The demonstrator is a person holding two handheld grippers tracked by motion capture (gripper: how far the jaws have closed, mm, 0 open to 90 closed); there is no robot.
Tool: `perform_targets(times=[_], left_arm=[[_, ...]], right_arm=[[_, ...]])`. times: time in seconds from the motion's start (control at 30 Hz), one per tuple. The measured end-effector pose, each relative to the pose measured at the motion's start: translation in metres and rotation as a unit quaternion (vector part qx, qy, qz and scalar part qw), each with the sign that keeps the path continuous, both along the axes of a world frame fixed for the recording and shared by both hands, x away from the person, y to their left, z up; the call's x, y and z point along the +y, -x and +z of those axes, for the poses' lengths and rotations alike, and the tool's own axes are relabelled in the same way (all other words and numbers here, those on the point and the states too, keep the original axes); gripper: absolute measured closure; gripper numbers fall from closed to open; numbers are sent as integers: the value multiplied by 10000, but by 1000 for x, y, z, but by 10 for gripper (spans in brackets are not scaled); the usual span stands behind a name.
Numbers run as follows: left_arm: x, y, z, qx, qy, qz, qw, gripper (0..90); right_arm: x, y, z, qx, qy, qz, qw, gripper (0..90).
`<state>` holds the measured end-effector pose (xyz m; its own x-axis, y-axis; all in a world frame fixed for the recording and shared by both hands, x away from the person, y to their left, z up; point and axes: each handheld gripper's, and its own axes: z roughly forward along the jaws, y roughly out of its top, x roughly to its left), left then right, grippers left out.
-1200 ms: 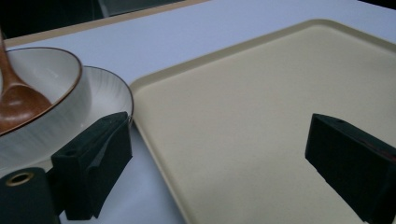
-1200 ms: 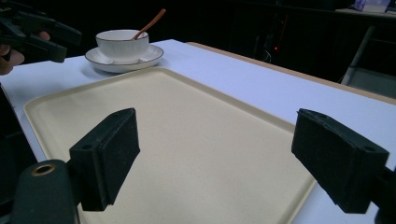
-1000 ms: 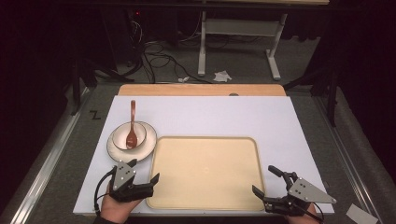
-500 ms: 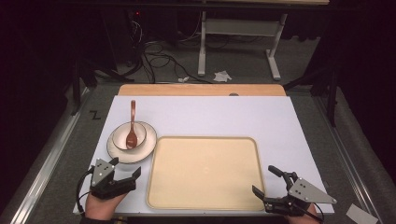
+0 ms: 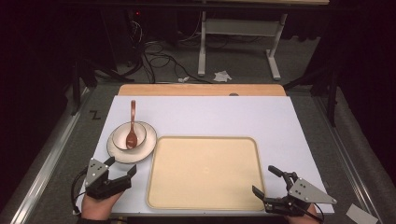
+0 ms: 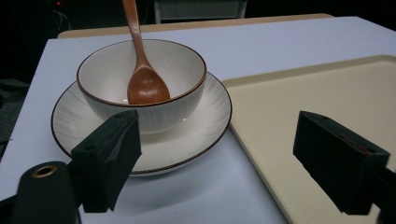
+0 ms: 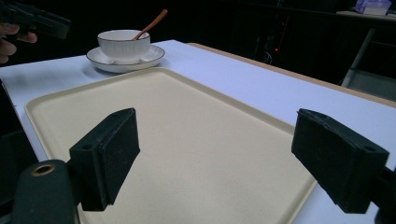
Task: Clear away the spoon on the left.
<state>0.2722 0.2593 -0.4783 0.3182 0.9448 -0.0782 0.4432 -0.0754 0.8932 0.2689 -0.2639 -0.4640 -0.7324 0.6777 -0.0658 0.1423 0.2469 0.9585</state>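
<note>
A white bowl (image 5: 120, 139) with a brown rim stands on a matching plate (image 5: 122, 154) at the left of the white table top. A wooden spoon (image 5: 132, 126) rests in the bowl, its handle leaning over the far rim. To the right of the plate lies a bare beige tray (image 5: 203, 170). My left gripper (image 5: 122, 164) is open just in front of the plate (image 6: 196, 126), left of the tray, with nothing between its jaws (image 6: 229, 154). My right gripper (image 5: 262, 179) is open at the tray's near right corner (image 7: 187, 140), holding nothing.
The white table top (image 5: 280, 121) ends close behind both grippers at the near edge. A wooden strip (image 5: 201, 89) runs along its far side. Beyond, on the dark floor, are cables (image 5: 154, 51), a desk frame (image 5: 236, 32) and crumpled paper (image 5: 222, 75).
My left gripper has moved left, off the tray's near left corner, to the bare table in front of the plate. The right gripper has stayed put.
</note>
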Motion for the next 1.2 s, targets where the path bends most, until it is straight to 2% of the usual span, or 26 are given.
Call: perform_targets(times=[0.17,0.37,0.4,0.43,0.47,0.57,0.7,0.73,0.8,0.9,0.97,1.07,1.1,1.13,1.2], left_arm=[[7,1,0,-29,52,114,9999,181],[7,2,0,-84,37,77,9999,197],[7,2,1,-114,45,69,9999,245],[7,2,1,-114,45,69,9999,249],[7,2,1,-137,142,18,9998,280],[5,2,3,-166,81,-7,9998,397],[1,1,4,-91,-17,-25,10000,453],[-1,0,4,-74,-26,-40,10000,511],[-4,-2,6,3,-19,-70,10000,557],[-5,-4,10,-60,4,-86,9999,621],[-5,-9,17,-81,-71,19,9999,638],[-2,-16,26,-231,48,176,9996,727],[-1,-21,30,-241,5,232,9994,776],[-1,-21,30,-241,5,232,9994,795],[0,-32,34,-190,-90,349,9992,840]], right_arm=[[0,0,0,-3,-9,20,10000,162],[0,0,0,-6,-8,20,10000,162],[0,0,0,-5,-3,21,10000,162],[0,1,0,19,7,10,10000,162],[0,1,0,21,7,16,10000,162],[0,1,0,13,11,21,10000,162],[0,0,0,-7,11,37,10000,162],[1,0,0,1,15,23,10000,162],[0,0,0,-7,19,17,10000,162],[0,0,0,-5,15,16,10000,162],[0,0,0,16,-17,18,10000,162],[-1,0,0,-5,14,16,10000,162],[0,0,0,-19,16,37,10000,162],[0,0,0,-19,16,37,10000,162],[0,0,0,-12,16,34,10000,162]])
